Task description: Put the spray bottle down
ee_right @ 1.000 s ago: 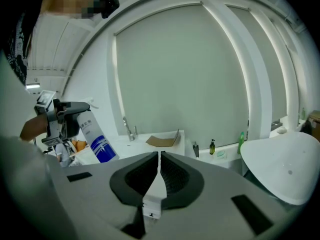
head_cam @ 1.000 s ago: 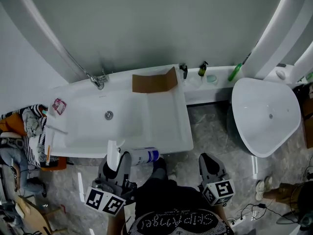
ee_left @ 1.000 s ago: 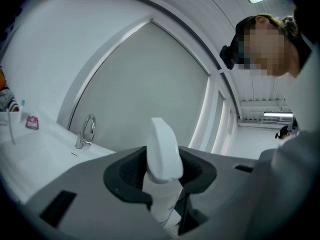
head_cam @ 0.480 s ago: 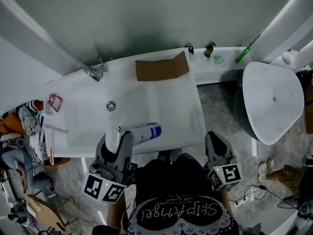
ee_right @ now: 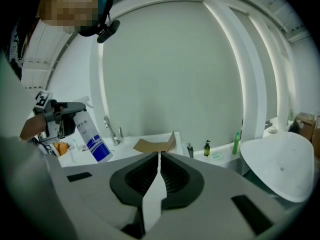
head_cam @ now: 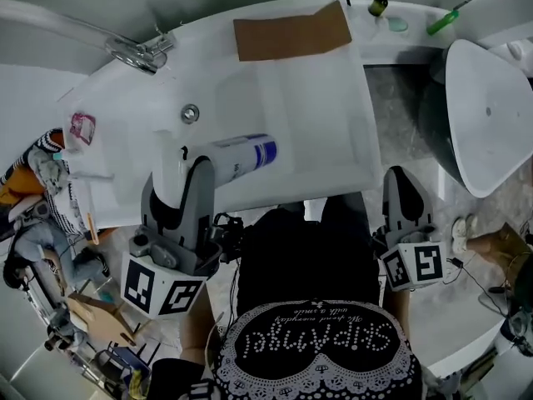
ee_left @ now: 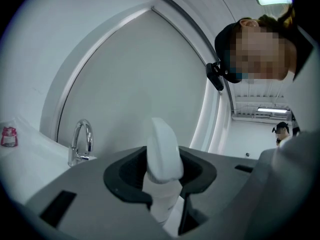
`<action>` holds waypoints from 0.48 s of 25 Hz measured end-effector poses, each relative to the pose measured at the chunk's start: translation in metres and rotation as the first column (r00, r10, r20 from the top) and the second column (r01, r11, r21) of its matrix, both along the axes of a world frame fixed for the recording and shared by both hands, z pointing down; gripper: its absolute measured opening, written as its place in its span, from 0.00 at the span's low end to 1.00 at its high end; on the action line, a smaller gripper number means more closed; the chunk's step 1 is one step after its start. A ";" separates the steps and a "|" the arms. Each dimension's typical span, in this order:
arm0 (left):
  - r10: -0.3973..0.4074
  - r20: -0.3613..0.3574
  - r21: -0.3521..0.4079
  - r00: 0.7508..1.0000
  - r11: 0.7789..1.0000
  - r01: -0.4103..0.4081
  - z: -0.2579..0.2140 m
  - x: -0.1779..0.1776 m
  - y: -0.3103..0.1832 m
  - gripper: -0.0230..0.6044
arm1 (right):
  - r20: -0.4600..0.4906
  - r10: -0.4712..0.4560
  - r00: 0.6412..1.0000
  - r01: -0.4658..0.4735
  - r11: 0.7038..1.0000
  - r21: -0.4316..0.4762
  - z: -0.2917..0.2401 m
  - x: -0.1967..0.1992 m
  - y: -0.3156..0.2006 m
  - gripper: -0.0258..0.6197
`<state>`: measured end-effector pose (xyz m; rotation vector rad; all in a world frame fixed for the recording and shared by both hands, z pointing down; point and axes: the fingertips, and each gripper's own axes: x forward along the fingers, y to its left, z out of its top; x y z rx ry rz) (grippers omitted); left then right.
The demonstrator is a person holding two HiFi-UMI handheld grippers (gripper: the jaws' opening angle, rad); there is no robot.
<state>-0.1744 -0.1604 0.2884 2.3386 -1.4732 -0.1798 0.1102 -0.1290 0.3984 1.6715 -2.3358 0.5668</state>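
Note:
A white spray bottle (head_cam: 241, 156) with a blue label lies tilted in the air over the white tub (head_cam: 333, 132). My left gripper (head_cam: 179, 179) is shut on its neck, just below the white trigger head (ee_left: 162, 151), which fills the left gripper view between the jaws. The right gripper view shows the same bottle (ee_right: 93, 135) hanging at the far left. My right gripper (head_cam: 401, 180) is beside the tub's near right corner, over the floor. Its jaws (ee_right: 158, 160) are shut with nothing between them.
A chrome faucet (head_cam: 137, 52) stands at the tub's far left end, with a drain (head_cam: 190, 113) below it. A brown cardboard sheet (head_cam: 291, 30) lies across the far rim. Small bottles (head_cam: 381, 4) line a ledge. A rounded white basin (head_cam: 491, 115) stands at right, with clutter on the left.
Both grippers have moved forward toward the tub. The left one carried the bottle from the near rim to above the basin. The tub now sits lower and larger in the head view.

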 end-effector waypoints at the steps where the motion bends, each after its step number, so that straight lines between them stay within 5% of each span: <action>1: 0.003 0.001 -0.001 1.000 1.000 -0.003 0.000 0.001 -0.002 0.27 | 0.001 0.000 1.000 0.000 1.000 0.000 0.000 0.000 -0.001 0.09; 12: 0.006 -0.020 0.025 1.000 1.000 -0.006 -0.009 0.012 -0.005 0.27 | 0.009 -0.034 0.999 0.033 0.999 0.027 -0.006 -0.002 -0.014 0.09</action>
